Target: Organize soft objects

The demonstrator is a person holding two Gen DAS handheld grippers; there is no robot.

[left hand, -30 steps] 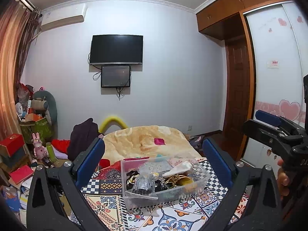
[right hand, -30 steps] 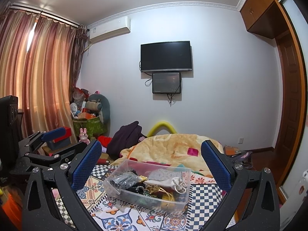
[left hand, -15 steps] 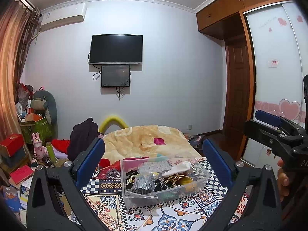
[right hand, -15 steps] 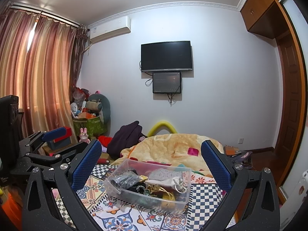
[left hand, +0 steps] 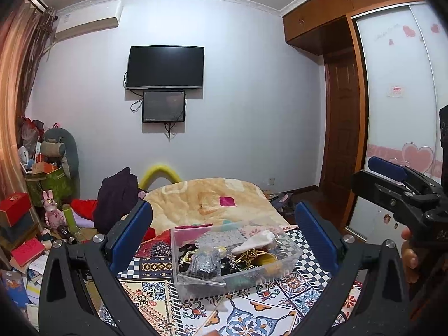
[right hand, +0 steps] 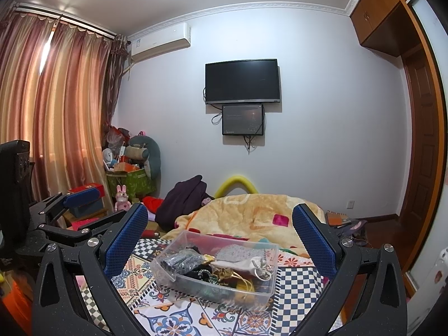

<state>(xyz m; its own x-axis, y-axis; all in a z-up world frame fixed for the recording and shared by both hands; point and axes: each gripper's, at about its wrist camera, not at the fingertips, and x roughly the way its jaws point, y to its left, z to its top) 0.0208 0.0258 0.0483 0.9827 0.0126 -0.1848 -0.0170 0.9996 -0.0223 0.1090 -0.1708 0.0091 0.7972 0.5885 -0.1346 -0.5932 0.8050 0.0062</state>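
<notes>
A clear plastic box (left hand: 291, 254) (right hand: 179, 243) sits on a patterned cloth (left hand: 252, 308) (right hand: 296, 282). It holds small soft pouches: a dark mesh bag (left hand: 203, 266) (right hand: 179, 260), a white pouch (left hand: 253, 242) (right hand: 243, 264), a grey pouch (left hand: 219, 238) and gold cords (right hand: 224, 274). My left gripper (left hand: 224, 233) is open and empty, above and in front of the box. My right gripper (right hand: 219, 233) is open and empty, likewise facing the box. Each gripper also shows at the edge of the other's view.
A beige blanket (left hand: 207, 198) lies behind the box, with a dark garment (left hand: 117, 193) and a yellow foam tube (left hand: 159, 170). Cluttered boxes and toys (left hand: 42, 196) stand at the left. A wardrobe (left hand: 397, 112) and door are at the right.
</notes>
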